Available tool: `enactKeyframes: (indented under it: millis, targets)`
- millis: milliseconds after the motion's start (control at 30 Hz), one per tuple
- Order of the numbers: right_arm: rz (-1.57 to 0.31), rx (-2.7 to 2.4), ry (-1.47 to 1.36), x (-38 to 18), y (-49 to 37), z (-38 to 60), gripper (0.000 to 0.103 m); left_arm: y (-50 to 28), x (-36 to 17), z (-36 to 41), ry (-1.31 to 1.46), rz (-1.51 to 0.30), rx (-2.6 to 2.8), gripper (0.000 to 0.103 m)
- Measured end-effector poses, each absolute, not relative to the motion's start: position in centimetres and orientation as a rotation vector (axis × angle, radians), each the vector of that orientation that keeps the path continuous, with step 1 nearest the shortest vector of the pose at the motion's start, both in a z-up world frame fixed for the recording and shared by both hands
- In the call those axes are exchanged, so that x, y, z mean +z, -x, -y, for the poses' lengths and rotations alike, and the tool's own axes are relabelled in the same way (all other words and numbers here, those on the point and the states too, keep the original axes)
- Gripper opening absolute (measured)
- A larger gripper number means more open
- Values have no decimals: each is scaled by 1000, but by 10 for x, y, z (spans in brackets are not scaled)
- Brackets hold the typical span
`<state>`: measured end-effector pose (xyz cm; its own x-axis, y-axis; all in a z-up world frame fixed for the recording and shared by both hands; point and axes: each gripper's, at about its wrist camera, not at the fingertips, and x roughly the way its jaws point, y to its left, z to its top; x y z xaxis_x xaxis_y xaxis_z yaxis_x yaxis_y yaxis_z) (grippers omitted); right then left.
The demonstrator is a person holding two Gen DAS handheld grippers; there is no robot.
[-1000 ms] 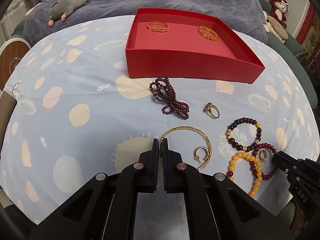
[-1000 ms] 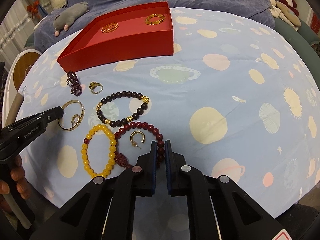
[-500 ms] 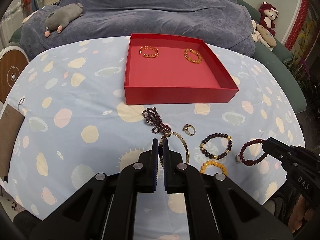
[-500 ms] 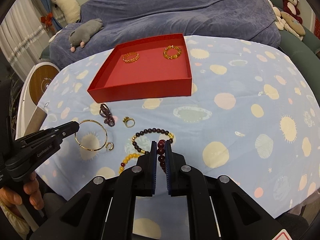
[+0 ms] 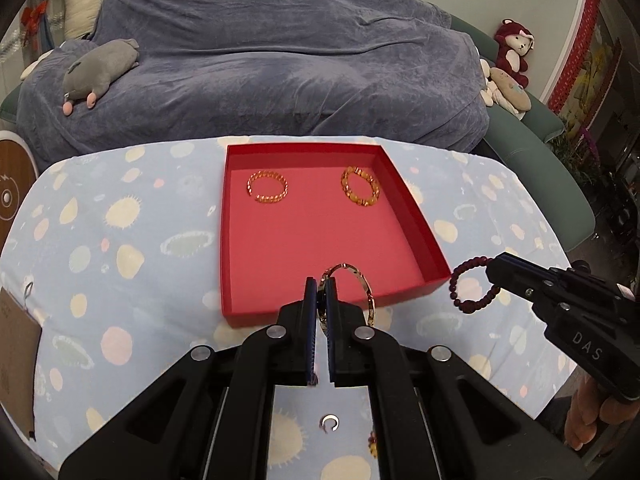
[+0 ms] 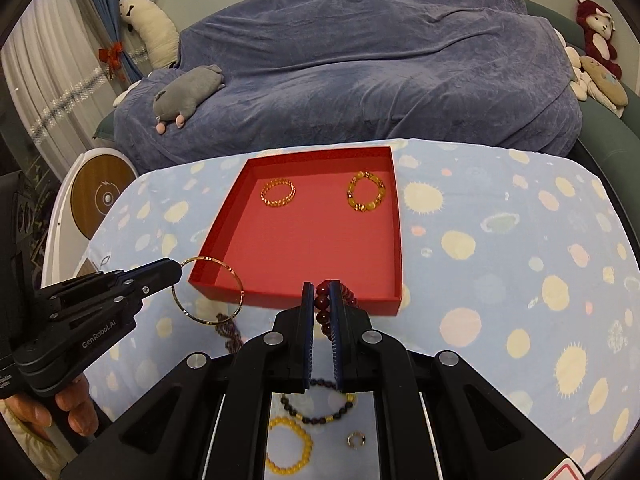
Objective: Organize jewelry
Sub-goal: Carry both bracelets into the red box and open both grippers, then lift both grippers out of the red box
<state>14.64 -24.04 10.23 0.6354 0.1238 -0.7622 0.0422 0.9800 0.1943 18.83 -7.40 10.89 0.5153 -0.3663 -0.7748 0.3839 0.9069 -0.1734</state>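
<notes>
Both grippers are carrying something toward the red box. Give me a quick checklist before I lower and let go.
1. Left gripper shut on the gold bangle: ok, the fingers pinch its rim.
2. Right gripper shut on the dark red bead bracelet: ok.
3. Bangle over the red box: not ok; it hangs across the near wall, partly outside.
4. Bead bracelet over the box: not ok; in the left view it hangs outside the box's near right corner.
5. Free floor to drop onto: ok; the gold chain bracelet and amber bead bracelet lie at the far end.
6. Height of either piece above the box floor: cannot tell.
</notes>
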Motion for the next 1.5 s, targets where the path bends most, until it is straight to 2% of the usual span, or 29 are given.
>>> enactKeyframes:
  millis: [233, 433, 700, 900, 967, 1000, 1033, 1067, 1100, 1167, 1500]
  targets:
    - [-896, 65, -203, 87, -220, 239, 8, -257, 91, 96, -19, -943, -446, 4]
    - [-954, 77, -244, 48, -267, 241, 8, -302, 54, 104, -26, -997, -424, 4]
    - [-1025, 25, -222, 3, -294, 250, 8, -327, 10, 101, -70, -1059, -376, 3]
    - [-1012, -1, -205, -1, -296, 258, 9, -328, 4, 97, -117, -1026, -333, 5]
    - [-989, -12, -201, 1, -293, 260, 15, -328, 7, 95, -107, -1015, -322, 5]
    - [-980, -19, -198, 4, -292, 261, 19, -327, 8, 94, -103, -1009, -316, 12]
    - [-966, -30, -197, 7, -289, 261, 29, -325, 11, 93, -102, -999, -309, 17]
    - [-952, -37, -198, 10, -287, 262, 38, -324, 13, 92, -100, -990, -308, 28]
    - [-938, -42, -197, 14, -284, 263, 41, -321, 17, 91, -101, -977, -301, 38]
    - [-927, -44, -192, 22, -280, 263, 42, -316, 24, 91, -104, -955, -292, 45]
    - [-894, -39, -185, 58, -229, 257, 42, -277, 63, 70, -68, -922, -284, 46]
